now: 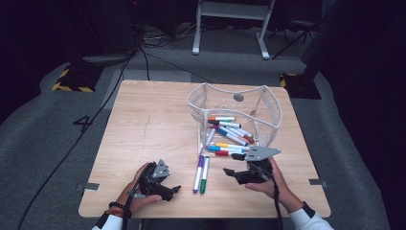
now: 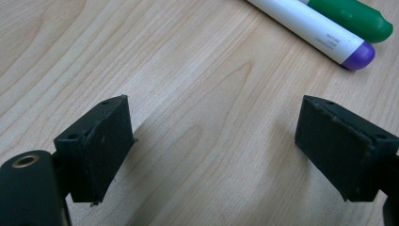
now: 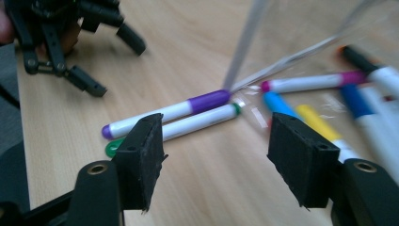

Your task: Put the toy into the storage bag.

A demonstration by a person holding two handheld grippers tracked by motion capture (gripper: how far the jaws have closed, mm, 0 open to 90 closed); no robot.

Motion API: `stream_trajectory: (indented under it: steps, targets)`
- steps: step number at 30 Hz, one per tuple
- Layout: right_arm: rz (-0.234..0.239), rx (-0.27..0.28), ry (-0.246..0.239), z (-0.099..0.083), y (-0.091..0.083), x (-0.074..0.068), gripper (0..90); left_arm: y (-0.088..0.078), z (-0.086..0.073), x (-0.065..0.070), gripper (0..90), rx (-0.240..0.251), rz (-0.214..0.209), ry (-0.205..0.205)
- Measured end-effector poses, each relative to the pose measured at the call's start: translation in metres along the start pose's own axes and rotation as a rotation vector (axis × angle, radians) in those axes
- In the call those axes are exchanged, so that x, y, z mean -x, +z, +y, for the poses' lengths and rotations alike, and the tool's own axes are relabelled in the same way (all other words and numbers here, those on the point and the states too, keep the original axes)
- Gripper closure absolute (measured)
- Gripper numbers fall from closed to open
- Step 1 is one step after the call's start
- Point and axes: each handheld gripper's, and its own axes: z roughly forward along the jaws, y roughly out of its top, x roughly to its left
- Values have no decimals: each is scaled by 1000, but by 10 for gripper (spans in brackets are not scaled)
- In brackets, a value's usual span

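Observation:
Two markers lie side by side on the wooden table point(image 1: 143, 124), one with purple ends point(image 1: 198, 173) and one with green ends point(image 1: 204, 175). My left gripper point(image 1: 174, 189) rests near the front edge, left of them, open with bare wood between its jaws point(image 2: 214, 141); the purple marker point(image 2: 320, 35) and green marker point(image 2: 362, 16) lie just beyond. My right gripper point(image 1: 232, 165) is to their right, low over the table and open with nothing between its pads point(image 3: 216, 146). The purple marker point(image 3: 164, 113) and green marker point(image 3: 188, 126) lie ahead of it.
A clear soft-walled bin point(image 1: 270, 110) stands at the back right of the table, with several coloured markers point(image 1: 230, 134) lying inside it. Its near corner meets the two loose markers' far ends. The left gripper point(image 3: 115, 66) appears far off in the right gripper view.

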Motion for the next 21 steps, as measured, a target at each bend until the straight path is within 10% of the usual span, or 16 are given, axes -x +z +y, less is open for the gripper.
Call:
stream_trajectory:
  steps: [11,21]
  targets:
    - [64,-62,-32,-3,66,-42,349,0,0,0,120,0,-1,-1]
    - [-9,-139,-45,-13,79,-43,387,0,0,0,121,0,-1,-1]
